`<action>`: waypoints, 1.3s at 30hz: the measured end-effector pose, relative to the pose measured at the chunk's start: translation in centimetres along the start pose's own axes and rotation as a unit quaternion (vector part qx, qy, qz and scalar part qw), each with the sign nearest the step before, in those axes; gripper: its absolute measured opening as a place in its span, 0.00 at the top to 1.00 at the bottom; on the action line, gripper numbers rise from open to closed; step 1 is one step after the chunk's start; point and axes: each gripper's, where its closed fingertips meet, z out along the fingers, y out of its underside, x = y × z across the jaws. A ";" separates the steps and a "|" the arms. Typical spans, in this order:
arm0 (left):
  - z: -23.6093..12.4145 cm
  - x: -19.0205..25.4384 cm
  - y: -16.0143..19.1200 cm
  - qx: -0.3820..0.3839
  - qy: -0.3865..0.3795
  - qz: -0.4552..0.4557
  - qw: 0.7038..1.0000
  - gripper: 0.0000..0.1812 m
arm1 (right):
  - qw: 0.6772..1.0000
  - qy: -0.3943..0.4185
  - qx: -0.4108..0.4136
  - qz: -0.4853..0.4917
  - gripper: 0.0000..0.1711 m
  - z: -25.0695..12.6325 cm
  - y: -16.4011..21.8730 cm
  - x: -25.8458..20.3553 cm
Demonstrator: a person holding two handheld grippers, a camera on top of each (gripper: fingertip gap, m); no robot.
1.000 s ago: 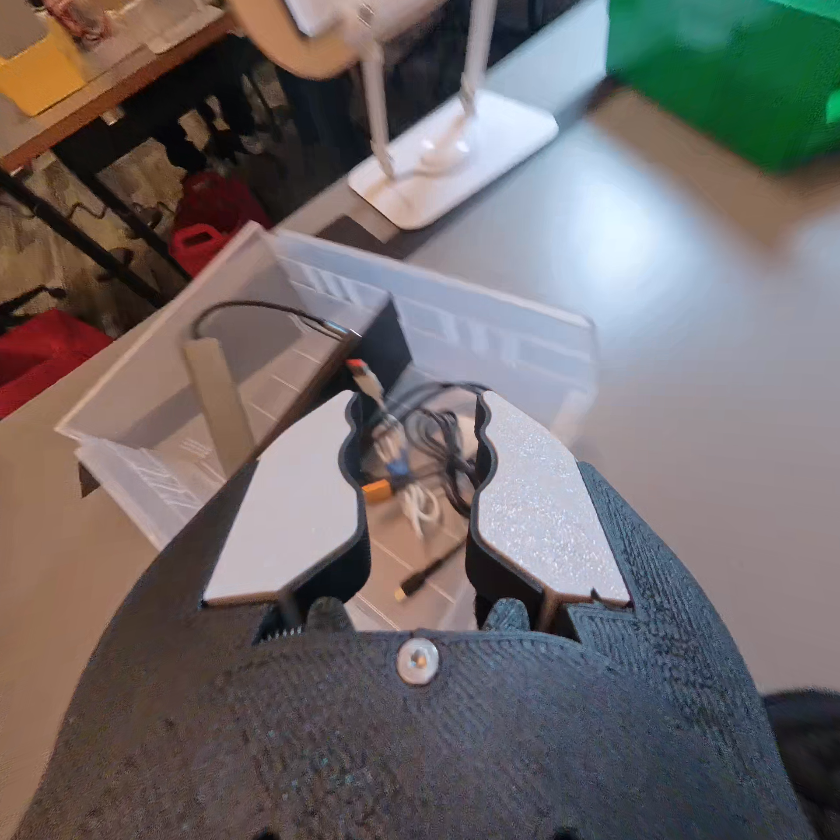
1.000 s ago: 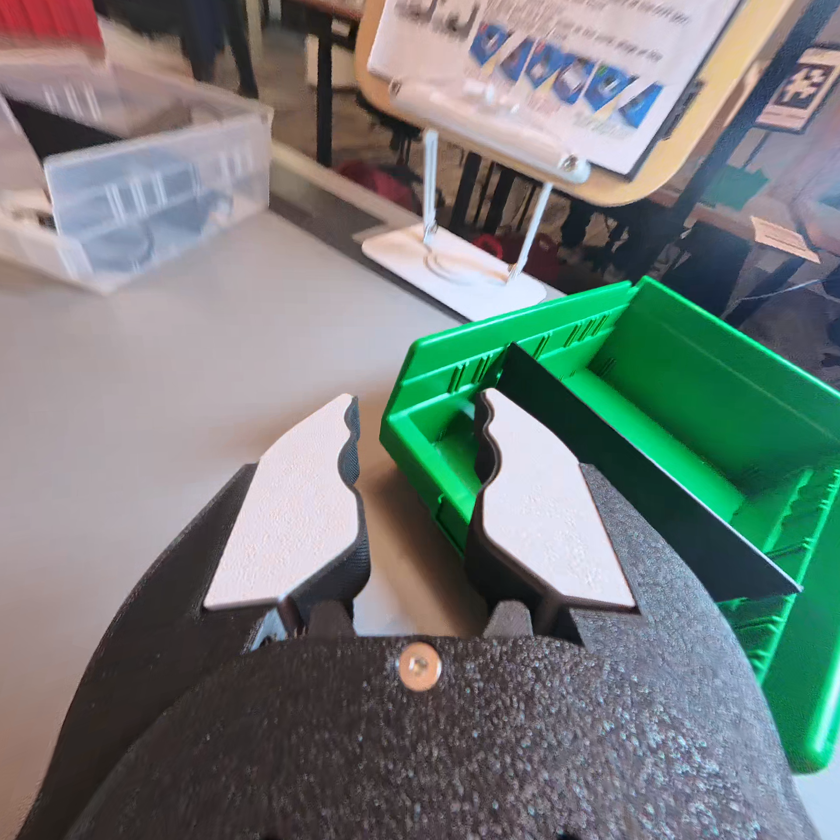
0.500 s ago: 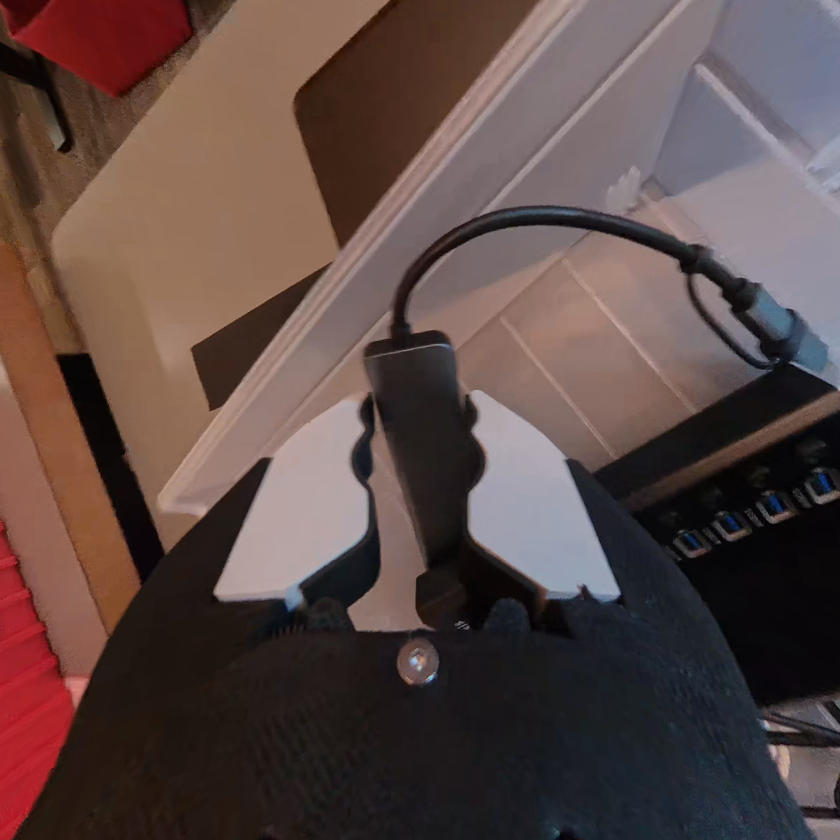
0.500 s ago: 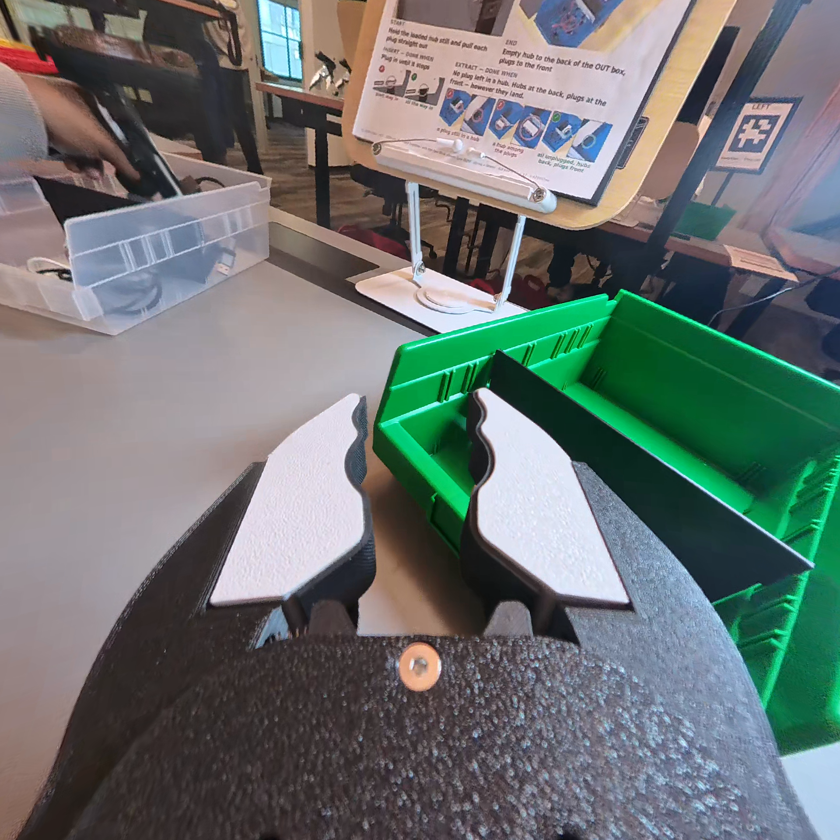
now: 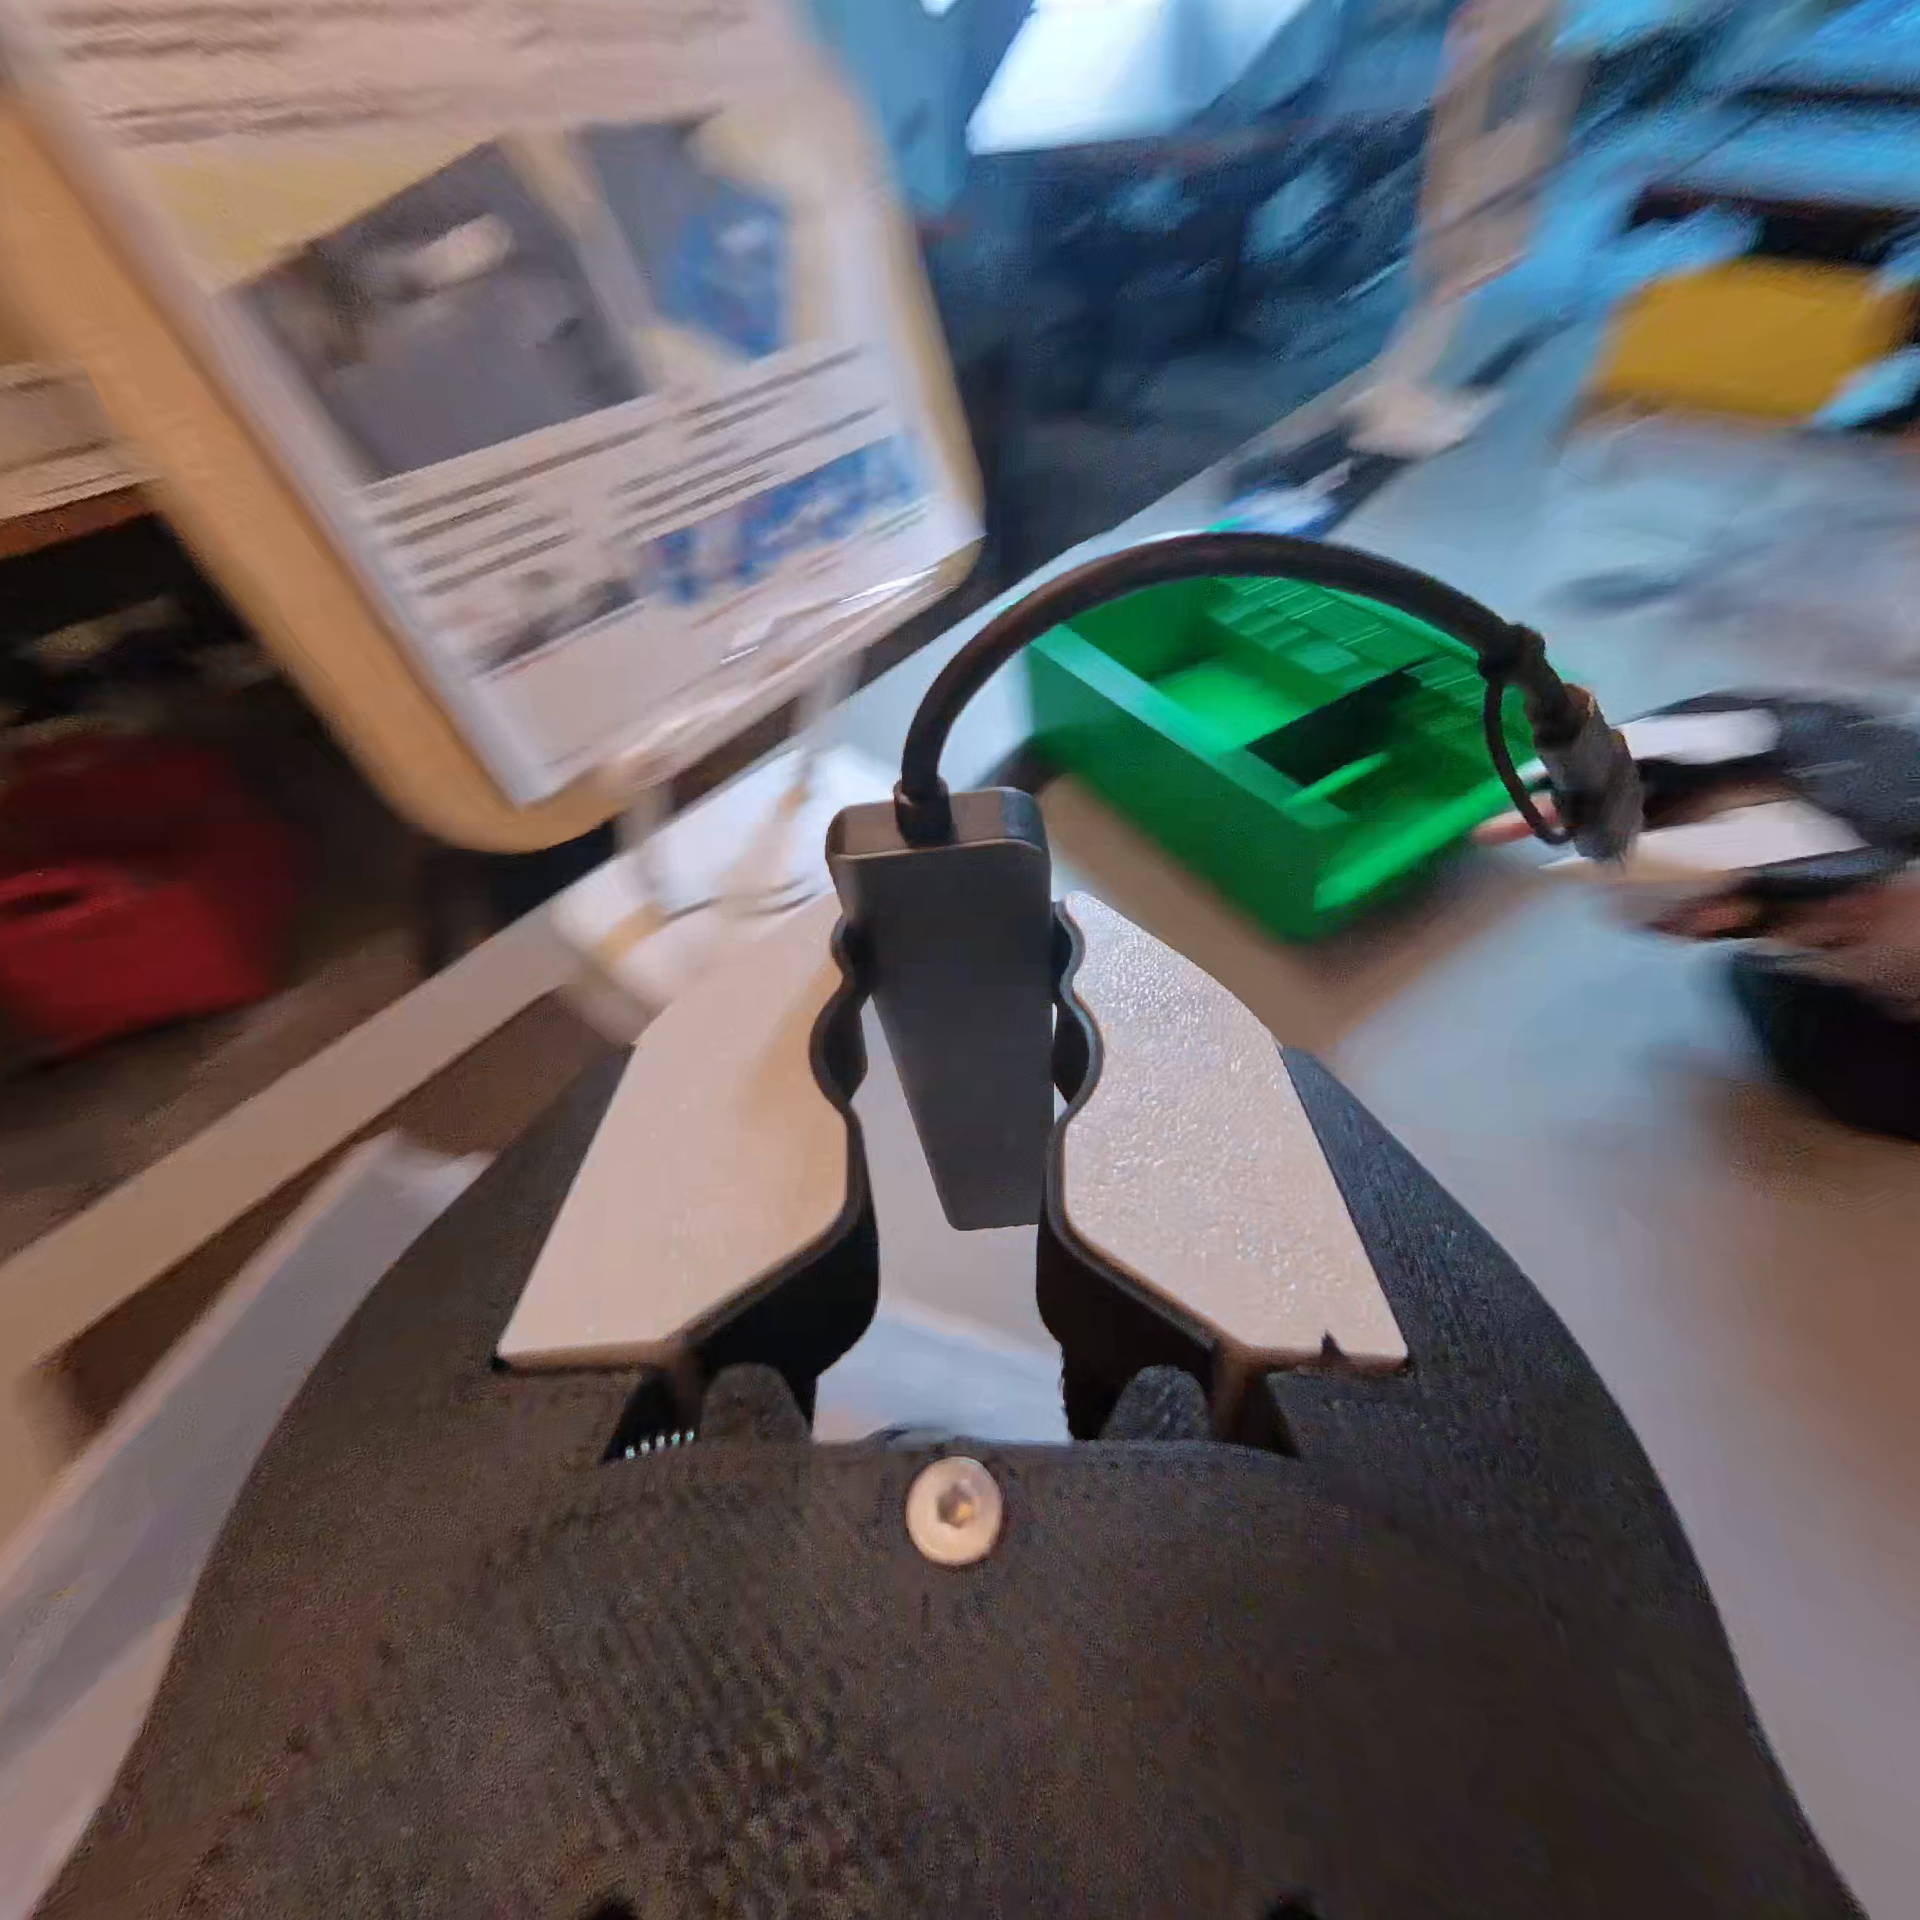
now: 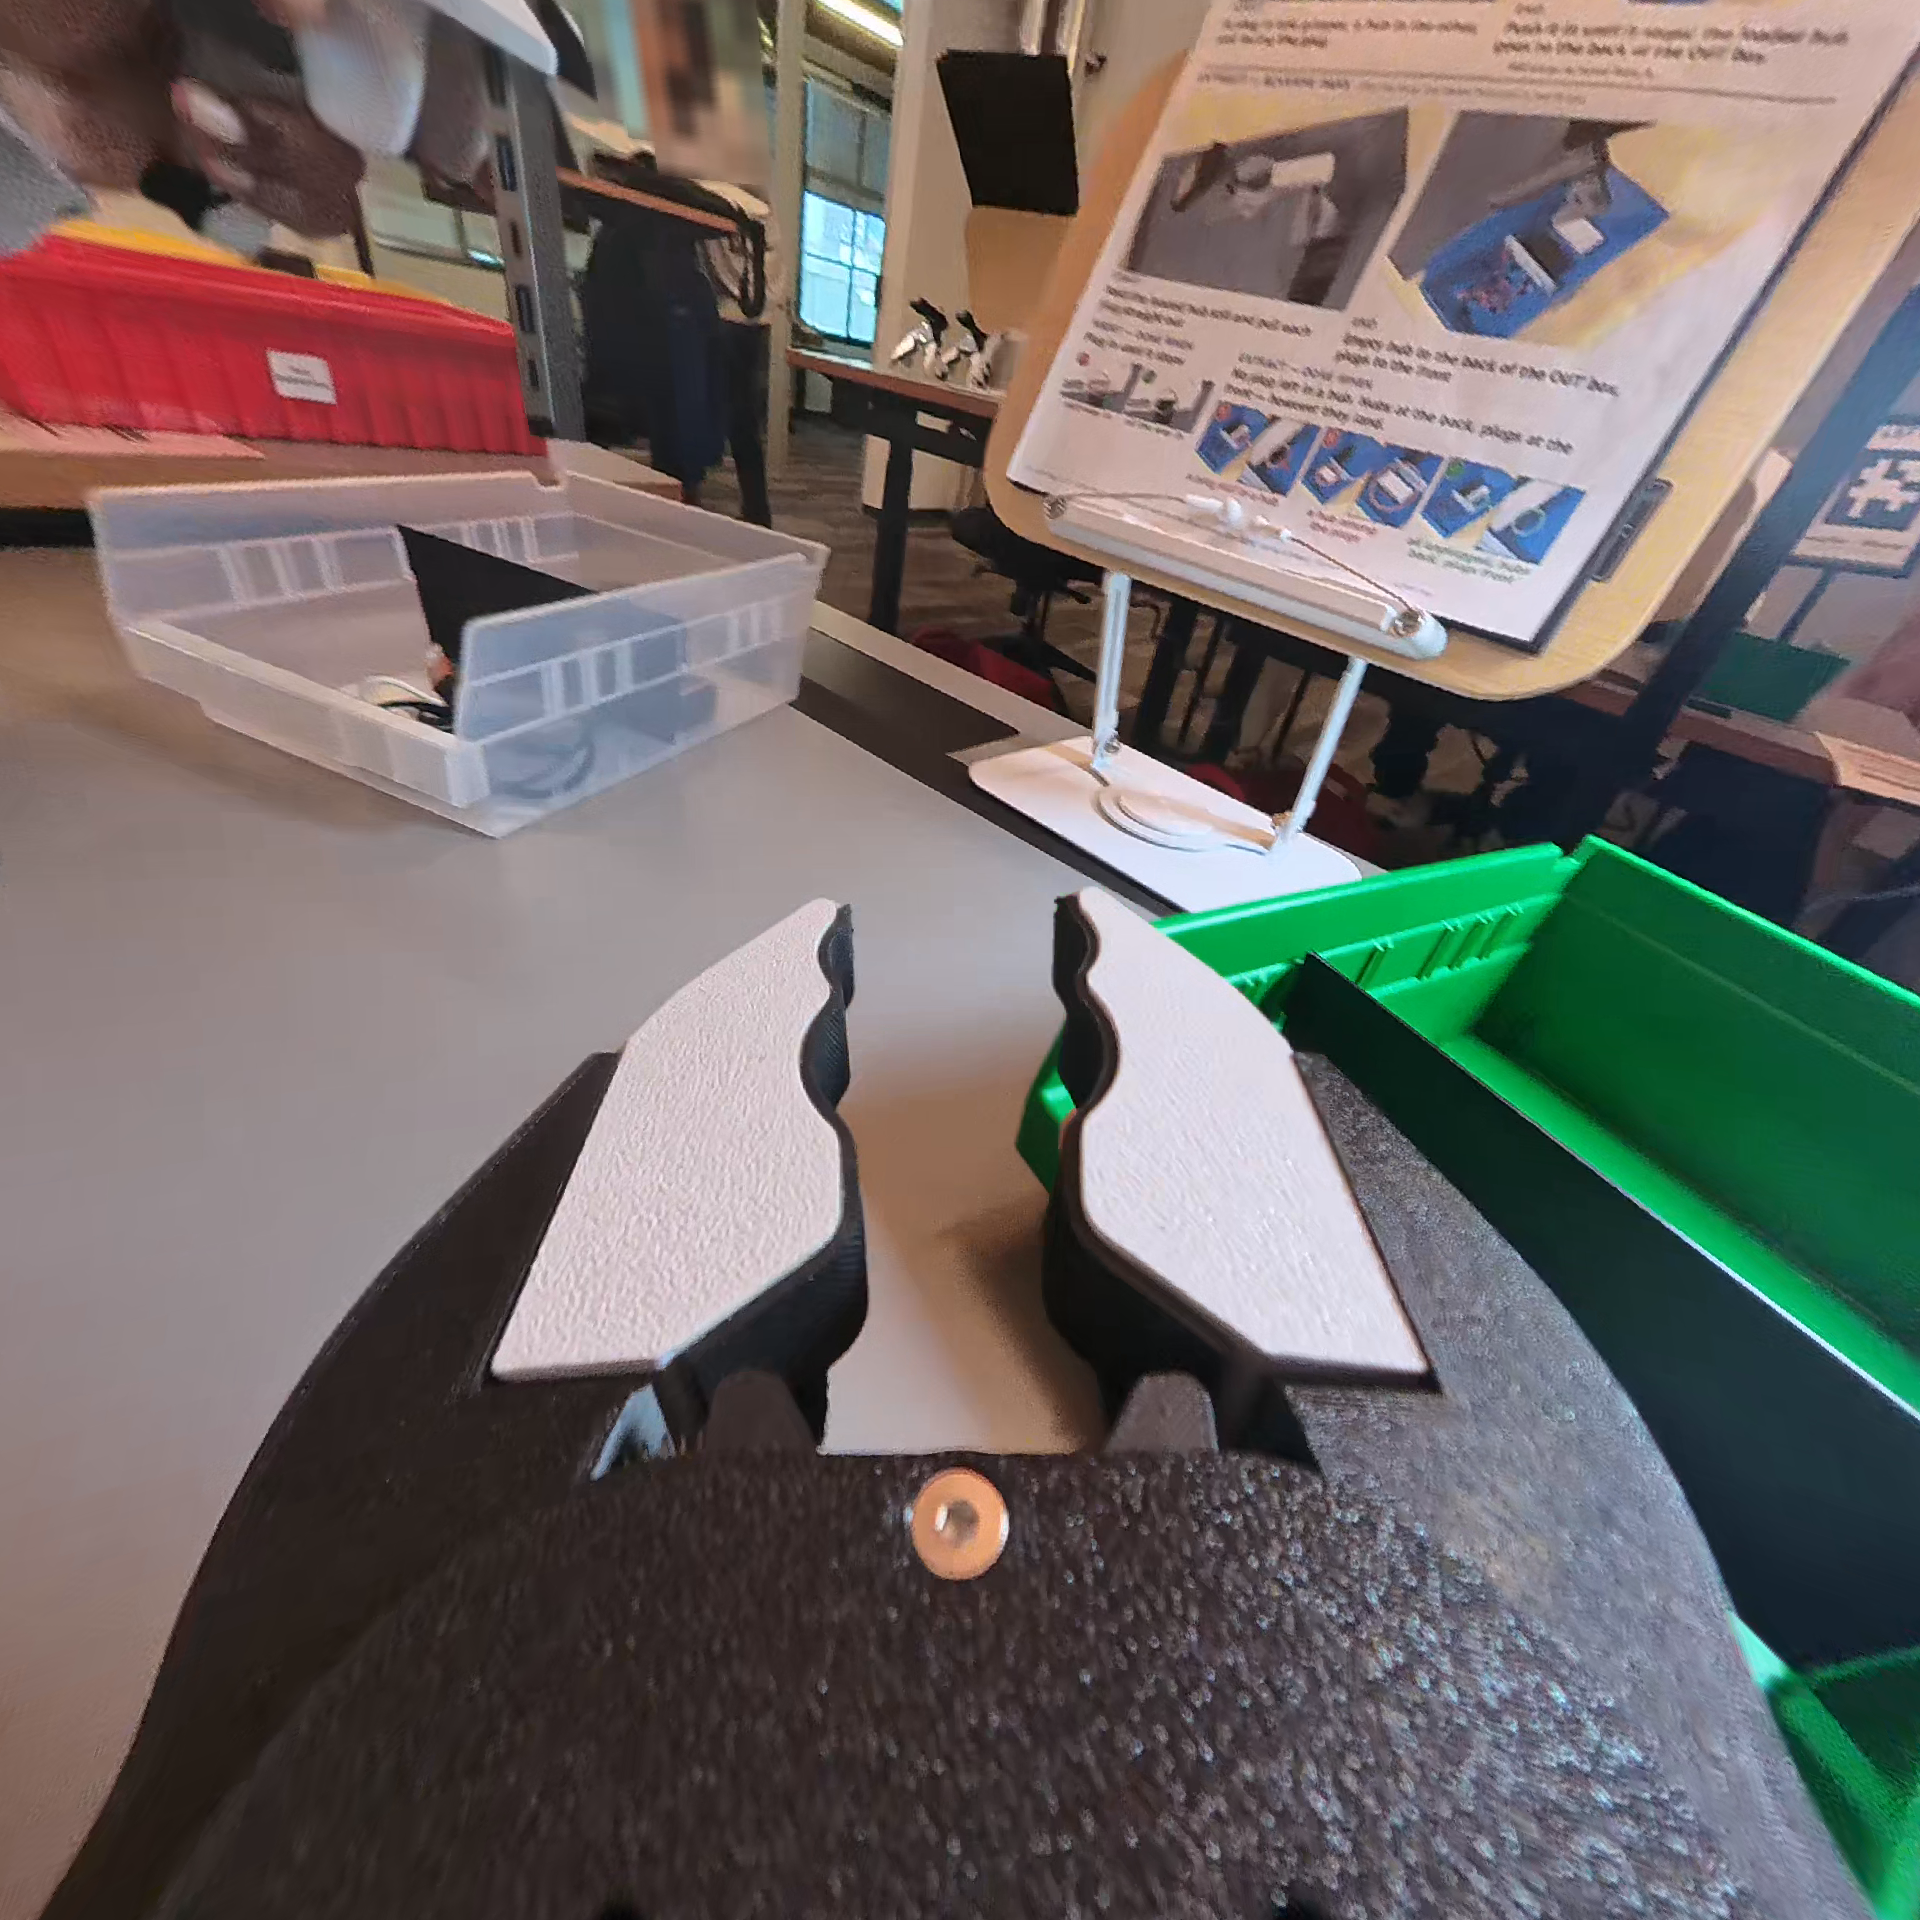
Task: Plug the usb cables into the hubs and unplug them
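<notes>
A slim grey hub (image 5: 961, 1023) sits clamped between the two fingers of the left gripper (image 5: 954, 940), held in the air above the bench (image 5: 1507, 1195), its far end poking out past the fingertips. From that end a short black cable (image 5: 1164, 566) loops up and over to the right, ending in a grey plug (image 5: 1595, 774) that hangs free. The background of the left wrist view is smeared with motion blur. Behind the hub a green bin (image 5: 1226, 790) stands on the bench, with a black divider (image 5: 1340, 727) across it. To the left, a tilted instruction board (image 5: 540, 343) rises from a white stand.

The right gripper (image 6: 954, 961) hovers low over the bench (image 6: 312, 987), its fingers apart with nothing between them. Its right finger (image 6: 1205, 1132) overlaps the near left corner of the green bin (image 6: 1714, 997), which lies along the bench's right side with its black divider (image 6: 1558, 1174) running lengthwise. Toward the far left of the bench, a clear tray (image 6: 457, 623) holds a black divider and a tangle of cables (image 6: 540, 769) in its near compartment. The instruction board (image 6: 1455, 343) stands at the far edge between tray and bin, on its white base (image 6: 1164, 821). A red crate (image 6: 249, 353) sits on another table beyond the tray.
</notes>
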 end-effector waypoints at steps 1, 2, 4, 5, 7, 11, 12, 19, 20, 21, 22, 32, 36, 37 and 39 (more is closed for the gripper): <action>0.2 3.0 -0.3 0.025 0.049 -0.015 0.998 0.82 | 1.000 -0.012 0.007 0.004 0.79 0.0 -0.4 -0.6; 0.4 6.0 -0.2 0.045 0.097 -0.027 0.994 0.82 | 1.000 -0.027 0.012 0.009 0.80 0.1 -0.8 -1.4; 1.1 11.1 0.8 0.078 0.176 -0.062 0.979 0.82 | 0.997 -0.067 0.023 0.017 0.80 0.1 -1.5 -3.2; 1.4 13.1 1.5 0.091 0.209 -0.087 0.970 0.82 | 0.995 -0.097 0.024 0.015 0.80 0.1 -1.7 -4.5; 2.2 16.2 3.0 0.114 0.264 -0.143 0.947 0.82 | 0.987 -0.161 0.024 0.007 0.79 0.1 -1.9 -7.6; 4.1 19.0 5.9 0.126 0.328 -0.235 0.906 0.82 | 0.963 -0.266 0.030 0.014 0.72 -0.2 -1.5 -12.7; 4.4 19.2 6.3 0.131 0.337 -0.251 0.898 0.82 | 0.958 -0.284 0.024 0.012 0.69 -0.3 -1.1 -13.4; 5.5 17.8 7.0 0.172 0.318 -0.369 0.856 0.82 | 0.966 -0.187 0.029 -0.176 0.63 0.5 0.1 -14.3; 5.7 17.9 7.0 0.177 0.317 -0.381 0.850 0.82 | 0.966 -0.154 0.039 -0.203 0.66 0.9 -0.3 -14.0; 5.9 18.3 7.1 0.178 0.317 -0.390 0.846 0.82 | 0.965 -0.122 0.048 -0.228 0.71 1.1 -0.6 -13.6; 6.0 18.6 7.1 0.179 0.320 -0.398 0.841 0.81 | 0.959 -0.106 0.064 -0.257 0.76 1.1 -1.1 -13.5; 7.2 19.3 8.8 0.132 0.301 -0.374 0.868 0.79 | 0.984 -0.164 0.073 -0.001 0.94 -0.4 -2.4 -9.5; 6.7 18.8 8.7 0.140 0.272 -0.273 0.912 0.80 | 0.964 -0.221 0.087 0.118 0.94 -1.2 -3.1 -8.6; 6.5 18.5 8.6 0.141 0.259 -0.245 0.924 0.80 | 0.959 -0.234 0.088 0.132 0.94 -1.4 -3.2 -8.5; 6.3 18.2 8.7 0.138 0.238 -0.182 0.944 0.79 | 0.953 -0.248 0.091 0.145 0.94 -1.7 -3.2 -8.4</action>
